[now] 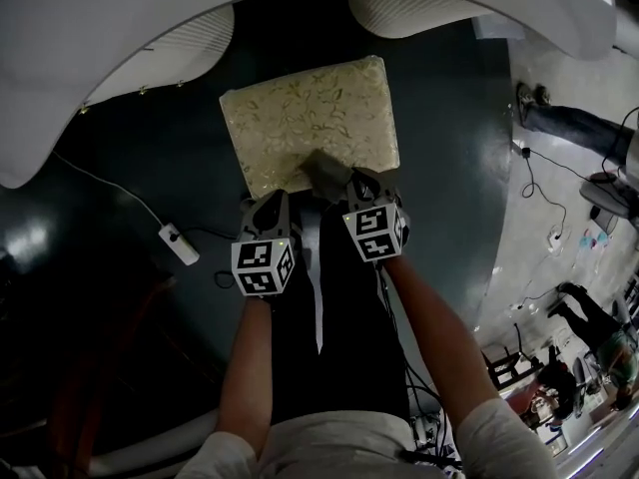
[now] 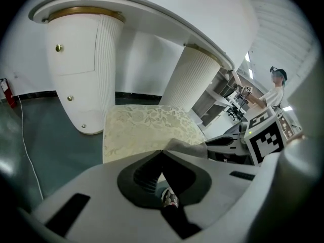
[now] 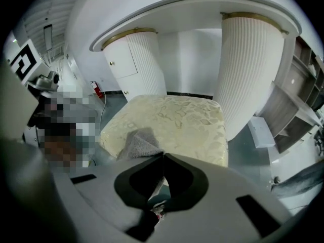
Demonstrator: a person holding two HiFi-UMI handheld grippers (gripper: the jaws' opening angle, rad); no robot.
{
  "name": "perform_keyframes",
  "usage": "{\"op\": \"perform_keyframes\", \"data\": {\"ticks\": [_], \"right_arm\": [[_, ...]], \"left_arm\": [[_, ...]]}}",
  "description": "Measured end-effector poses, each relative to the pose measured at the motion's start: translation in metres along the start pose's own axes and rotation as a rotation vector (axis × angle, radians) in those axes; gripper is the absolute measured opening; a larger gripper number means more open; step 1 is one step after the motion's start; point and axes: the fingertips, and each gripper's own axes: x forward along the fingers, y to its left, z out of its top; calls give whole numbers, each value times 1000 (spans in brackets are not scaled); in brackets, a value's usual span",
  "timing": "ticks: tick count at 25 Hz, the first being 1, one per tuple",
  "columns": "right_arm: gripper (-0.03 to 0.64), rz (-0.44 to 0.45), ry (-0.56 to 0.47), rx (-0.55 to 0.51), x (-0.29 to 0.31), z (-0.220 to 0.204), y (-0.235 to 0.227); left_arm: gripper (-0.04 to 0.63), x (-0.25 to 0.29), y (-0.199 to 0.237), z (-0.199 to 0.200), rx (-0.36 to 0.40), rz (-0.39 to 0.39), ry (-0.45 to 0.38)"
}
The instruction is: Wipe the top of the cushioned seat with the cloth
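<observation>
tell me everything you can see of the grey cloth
The grey cloth is a soft, fuzzy-looking rag, bunched into a rumpled tent rather than spread flat. It sits at the near edge of the cushioned seat, on its pale patterned top. It spans between the left gripper and the right gripper. Both pairs of tongs are together, and an edge of the cloth runs right to each tip, so both seem to pinch it. Its underside is hidden.
</observation>
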Motion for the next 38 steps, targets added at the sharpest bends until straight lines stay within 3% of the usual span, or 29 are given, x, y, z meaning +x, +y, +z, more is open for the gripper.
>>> {"op": "perform_keyframes", "data": {"ticks": [17,26,31,35,38], "right_arm": [[14,-45,16,91,-31,-35,-108],[14,-103,6,172,-55,-28,-151],[14,-161,-54,190,-63,-8,-164],[14,-274,-88,127,-72,11,-177],[14,-311,-63,88,-71,17,-172]], "left_arm": [[14,44,-89,31,61,-34,19],[14,52,-118,53,105,-73,9],[14,58,-119,45,102,-94,28],[14,56,-112,49,96,-101,19],[14,49,-100,49,85,-97,20]]}}
